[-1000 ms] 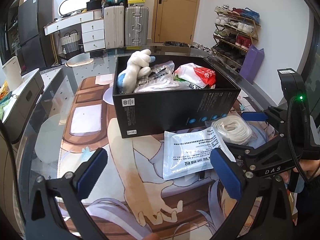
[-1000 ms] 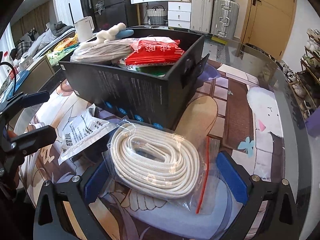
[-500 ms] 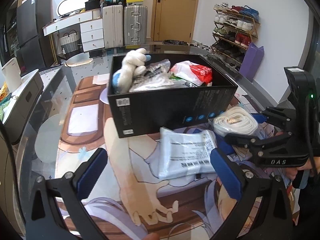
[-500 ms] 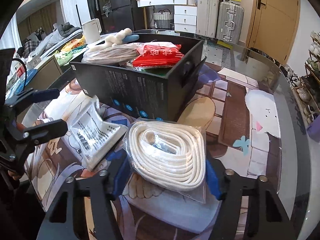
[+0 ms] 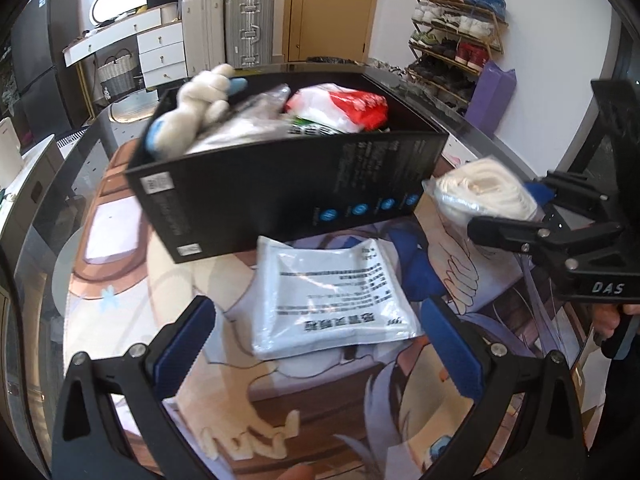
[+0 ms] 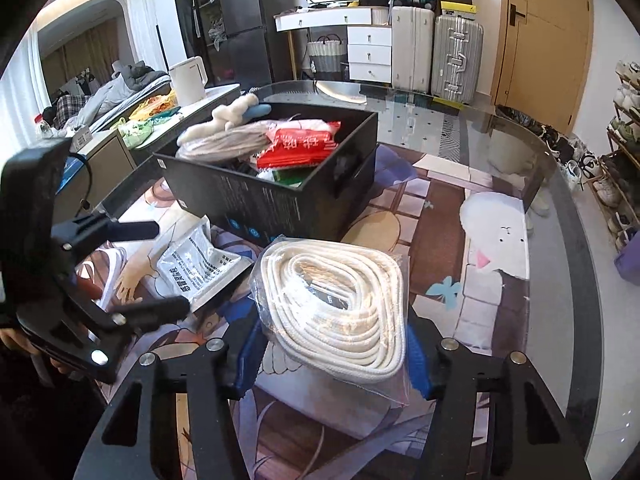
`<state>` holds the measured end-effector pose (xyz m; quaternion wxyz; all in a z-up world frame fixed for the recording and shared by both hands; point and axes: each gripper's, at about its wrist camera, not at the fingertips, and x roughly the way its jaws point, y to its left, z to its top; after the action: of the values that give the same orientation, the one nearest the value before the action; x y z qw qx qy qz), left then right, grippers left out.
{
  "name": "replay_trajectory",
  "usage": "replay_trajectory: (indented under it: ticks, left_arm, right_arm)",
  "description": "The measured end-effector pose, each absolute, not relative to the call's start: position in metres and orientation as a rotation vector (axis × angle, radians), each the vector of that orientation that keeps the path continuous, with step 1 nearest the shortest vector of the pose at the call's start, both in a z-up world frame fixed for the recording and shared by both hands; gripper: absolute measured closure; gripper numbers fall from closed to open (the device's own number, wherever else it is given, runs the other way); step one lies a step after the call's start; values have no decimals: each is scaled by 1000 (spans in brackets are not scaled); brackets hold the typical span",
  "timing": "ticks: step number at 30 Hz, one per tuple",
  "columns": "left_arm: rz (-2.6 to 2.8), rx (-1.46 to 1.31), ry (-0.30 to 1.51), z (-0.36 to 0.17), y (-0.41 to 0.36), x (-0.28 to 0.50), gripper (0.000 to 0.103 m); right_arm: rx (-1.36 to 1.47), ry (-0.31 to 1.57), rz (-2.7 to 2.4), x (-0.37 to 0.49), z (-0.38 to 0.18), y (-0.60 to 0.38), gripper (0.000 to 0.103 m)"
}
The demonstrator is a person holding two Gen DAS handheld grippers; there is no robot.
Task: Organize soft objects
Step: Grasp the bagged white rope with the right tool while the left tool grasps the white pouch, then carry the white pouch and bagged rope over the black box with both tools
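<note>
A coil of white rope in a clear zip bag (image 6: 332,300) hangs slightly above the printed mat, and my right gripper (image 6: 334,356) is shut on it, blue pads pressing both sides. The bag (image 5: 484,196) also shows in the left wrist view, beside the black box's right corner. My left gripper (image 5: 316,344) is open, its fingers either side of a flat white packet (image 5: 332,296) lying on the mat in front of the box. The black box (image 5: 288,184) holds a white plush toy (image 5: 192,120), a red-and-white pack (image 5: 344,108) and other bagged items.
The glass table (image 6: 560,208) carries a cartoon-printed mat (image 6: 496,248). A person's hand (image 5: 608,316) holds the right gripper's handle. Behind the table stand suitcases (image 6: 436,52), white drawers, a shoe rack (image 5: 456,52) and a side counter with a white kettle (image 6: 188,80).
My right gripper closed on the bagged rope and lifted it off the mat. My left gripper moved in over the white packet, still open.
</note>
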<state>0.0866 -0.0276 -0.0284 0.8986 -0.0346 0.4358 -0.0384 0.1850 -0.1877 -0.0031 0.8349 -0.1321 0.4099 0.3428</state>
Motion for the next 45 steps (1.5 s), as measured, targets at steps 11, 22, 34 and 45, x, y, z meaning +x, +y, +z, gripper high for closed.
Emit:
replay_trajectory:
  ticks: [11, 22, 34, 45]
  left_arm:
    - [-29, -2, 969, -37, -51, 107, 0]
    - [-28, -2, 961, -38, -51, 116, 0]
    - [-92, 28, 924, -32, -56, 98, 36]
    - [-108, -18, 873, -18, -39, 77, 56]
  right_arm:
    - [-269, 861, 722, 186, 1, -194, 43]
    - [-261, 850, 722, 185, 5, -197, 43]
    - [-253, 851, 725, 185, 6, -199, 43]
    - [-262, 834, 742, 180, 10, -194, 43]
